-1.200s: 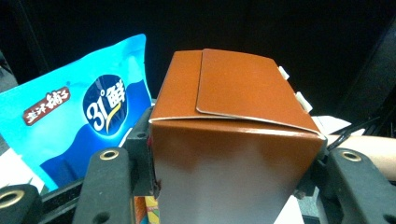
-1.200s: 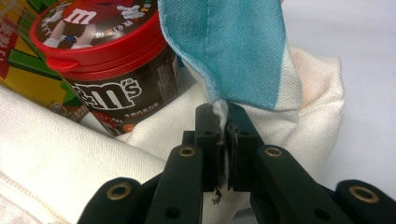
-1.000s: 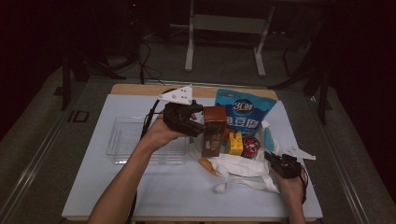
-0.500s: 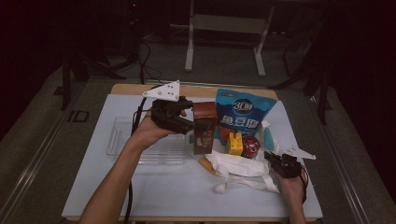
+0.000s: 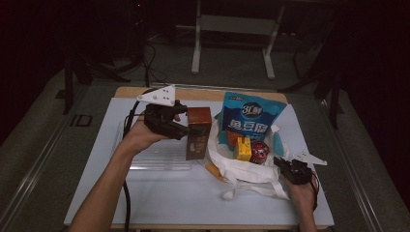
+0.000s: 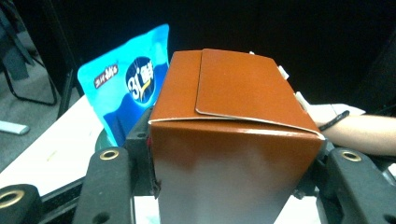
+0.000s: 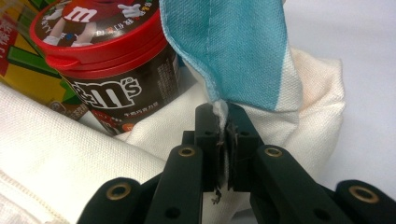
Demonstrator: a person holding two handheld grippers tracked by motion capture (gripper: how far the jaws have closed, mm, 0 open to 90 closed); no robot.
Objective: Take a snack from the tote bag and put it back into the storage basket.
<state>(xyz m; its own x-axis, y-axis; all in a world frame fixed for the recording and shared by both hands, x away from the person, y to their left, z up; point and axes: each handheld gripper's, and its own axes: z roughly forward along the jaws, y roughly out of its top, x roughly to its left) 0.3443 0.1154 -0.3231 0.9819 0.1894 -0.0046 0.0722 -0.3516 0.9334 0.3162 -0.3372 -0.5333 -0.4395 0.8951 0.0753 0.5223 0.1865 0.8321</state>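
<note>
The left gripper is clamped on a brown box, one black jaw on each side of it; in the left gripper view the brown box sits snug between the jaws, with its flap on top; the box hangs in the air between the clear tray and the white bag, just beside the tall blue snack pouch. The right gripper has its jaws pinched tight on the cloth edge of the bag, where the blue lining meets the white; close by stand a red-lidded candy tub and a yellow box, both in the bag. The job looks like taking things out of the bag and putting them in the tray; to do it well, keep the box level and do not squeeze harder, since card can dent; carry it over the tray's wall, not into it; set it flat on the tray floor before letting go; the right gripper should hold the bag steady so nothing tips; watch the trailing cable, so it does not drag across the tray.
</note>
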